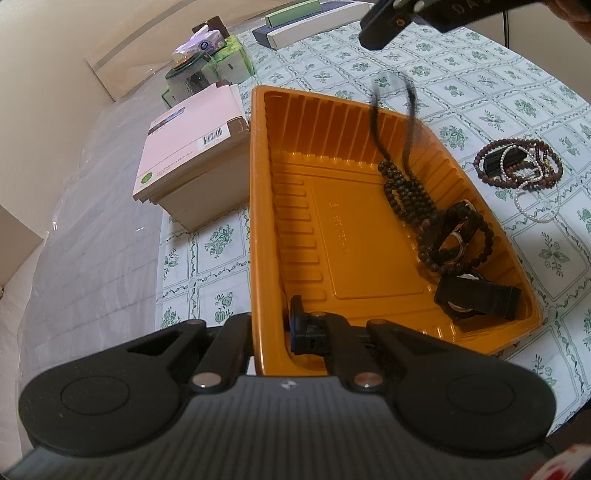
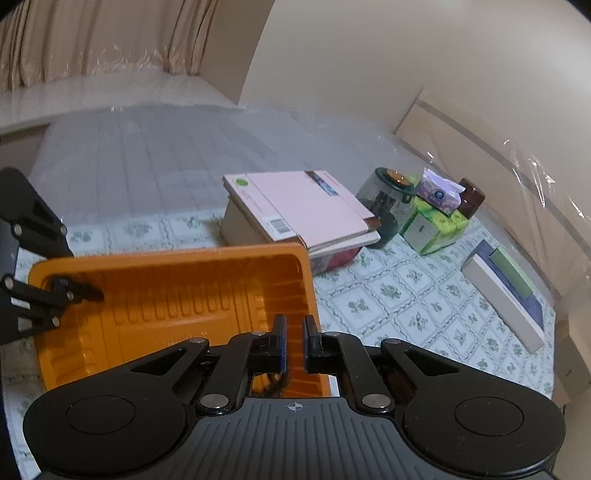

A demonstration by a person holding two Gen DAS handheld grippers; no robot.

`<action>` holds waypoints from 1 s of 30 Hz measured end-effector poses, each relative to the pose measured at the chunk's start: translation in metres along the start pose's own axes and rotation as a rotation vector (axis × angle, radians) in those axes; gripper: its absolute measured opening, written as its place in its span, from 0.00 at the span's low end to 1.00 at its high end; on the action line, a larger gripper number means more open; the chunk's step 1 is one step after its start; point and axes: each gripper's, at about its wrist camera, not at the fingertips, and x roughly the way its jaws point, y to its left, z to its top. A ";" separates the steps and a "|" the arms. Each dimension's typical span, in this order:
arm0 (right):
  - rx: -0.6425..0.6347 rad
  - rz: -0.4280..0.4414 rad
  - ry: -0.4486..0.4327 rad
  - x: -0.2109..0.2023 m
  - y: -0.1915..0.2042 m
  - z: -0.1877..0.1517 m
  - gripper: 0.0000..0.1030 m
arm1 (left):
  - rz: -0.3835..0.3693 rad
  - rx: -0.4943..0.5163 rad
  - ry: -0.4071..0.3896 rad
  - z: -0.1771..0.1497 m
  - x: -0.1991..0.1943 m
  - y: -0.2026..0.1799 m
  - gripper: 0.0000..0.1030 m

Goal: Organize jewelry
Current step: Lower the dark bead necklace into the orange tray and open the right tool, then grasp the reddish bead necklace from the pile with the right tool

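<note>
Your right gripper [image 2: 294, 341], jaws nearly shut on the dark bead necklace [image 1: 404, 192] dangling into the orange tray [image 1: 295, 206], could drag it back out if lifted unopened, while your left gripper [image 1: 275, 328], jaws clamped on the tray's rim, steadies it.

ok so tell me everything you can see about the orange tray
The orange tray is a shallow rectangular tub of what looks like thin glossy moulded plastic, with ribbed sloping walls, a flat rim and a raised panel with faint embossed marks on its floor. It sits on the floral tablecloth beside a stack of books. The left gripper is clamped on its near rim. Dark bead strands, rings and a black strap lie along one side; one strand hangs down from the right gripper above.
</note>
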 end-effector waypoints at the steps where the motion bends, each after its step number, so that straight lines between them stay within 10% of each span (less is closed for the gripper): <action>1: 0.012 0.003 -0.006 -0.002 -0.002 0.000 0.06 | 0.000 -0.001 0.000 0.000 0.000 0.000 0.03; 4: 0.028 -0.024 -0.025 -0.012 -0.010 -0.003 0.12 | 0.000 -0.001 0.000 0.000 0.000 0.000 0.03; 6: 0.054 -0.045 -0.042 -0.023 -0.016 -0.010 0.44 | 0.000 -0.001 0.000 0.000 0.000 0.000 0.03; 8: 0.094 -0.077 -0.063 -0.036 -0.024 -0.023 0.54 | 0.000 -0.002 -0.001 0.000 0.000 0.000 0.03; 26: 0.692 -0.279 0.113 -0.079 -0.038 -0.241 0.53 | 0.008 0.001 0.002 0.001 -0.002 0.001 0.03; 30: 0.714 -0.279 0.144 -0.076 -0.032 -0.257 0.36 | 0.009 0.002 0.005 0.001 -0.002 0.001 0.03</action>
